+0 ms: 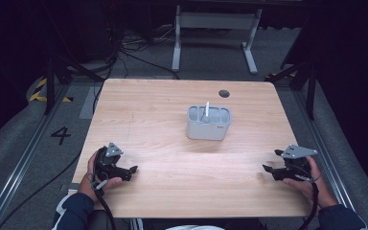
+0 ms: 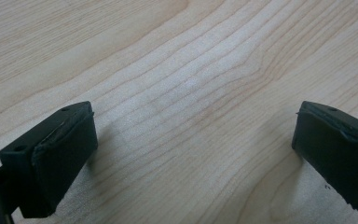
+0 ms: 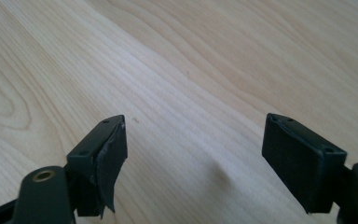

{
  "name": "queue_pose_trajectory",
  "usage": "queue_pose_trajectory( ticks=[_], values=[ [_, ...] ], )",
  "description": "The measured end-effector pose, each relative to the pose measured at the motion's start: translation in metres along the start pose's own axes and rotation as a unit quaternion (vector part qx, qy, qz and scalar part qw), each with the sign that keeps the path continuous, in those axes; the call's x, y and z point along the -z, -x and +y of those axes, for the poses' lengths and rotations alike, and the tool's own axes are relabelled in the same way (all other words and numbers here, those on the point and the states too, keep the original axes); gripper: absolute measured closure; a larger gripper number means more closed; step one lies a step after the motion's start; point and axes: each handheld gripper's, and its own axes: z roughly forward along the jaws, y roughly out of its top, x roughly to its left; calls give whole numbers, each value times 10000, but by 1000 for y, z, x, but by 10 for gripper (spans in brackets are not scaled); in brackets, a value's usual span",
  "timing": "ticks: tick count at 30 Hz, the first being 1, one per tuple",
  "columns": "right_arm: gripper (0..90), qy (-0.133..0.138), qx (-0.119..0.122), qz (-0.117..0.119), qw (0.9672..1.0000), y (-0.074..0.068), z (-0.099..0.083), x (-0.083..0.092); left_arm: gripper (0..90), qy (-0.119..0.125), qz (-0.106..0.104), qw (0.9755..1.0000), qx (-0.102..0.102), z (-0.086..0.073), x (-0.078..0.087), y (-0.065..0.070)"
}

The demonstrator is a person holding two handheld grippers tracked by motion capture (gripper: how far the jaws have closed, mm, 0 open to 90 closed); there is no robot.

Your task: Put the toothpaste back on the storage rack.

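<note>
One wooden table (image 1: pixel 163 120) carries one grey holder (image 1: pixel 209 122), which stands upright a little right of the middle and toward the far side. Its top is split into what look like three slots side by side, and its long side runs left to right across the table. One thin white stick (image 1: pixel 207 109) stands nearly upright in the left part of the holder, its free end pointing up; which slot holds it cannot be told exactly. Two grippers sit near the front edge, well apart from the holder and from each other. The left gripper (image 1: pixel 130 169), held in one hand (image 1: pixel 97 176), points right, toward the middle of the table; the right gripper (image 1: pixel 267 168), in the other hand (image 1: pixel 311 179), points left, so the two face each other. The high view takes in the holder, the stick, a dark round hole (image 1: pixel 224 93) near the far edge and the floor beyond. The two gripper views look down on bare wood grain up close: each pair of black jaws stands wide apart, with nothing between them and nothing gripped.
</note>
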Motion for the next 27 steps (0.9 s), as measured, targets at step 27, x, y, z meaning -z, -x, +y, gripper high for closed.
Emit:
queue_pose_trajectory(
  ticks=[27],
  values=[
    [185,103,-1033,32,9946,16,-46,11,5,-36,12,10000,7,0,1,1]
  ],
)
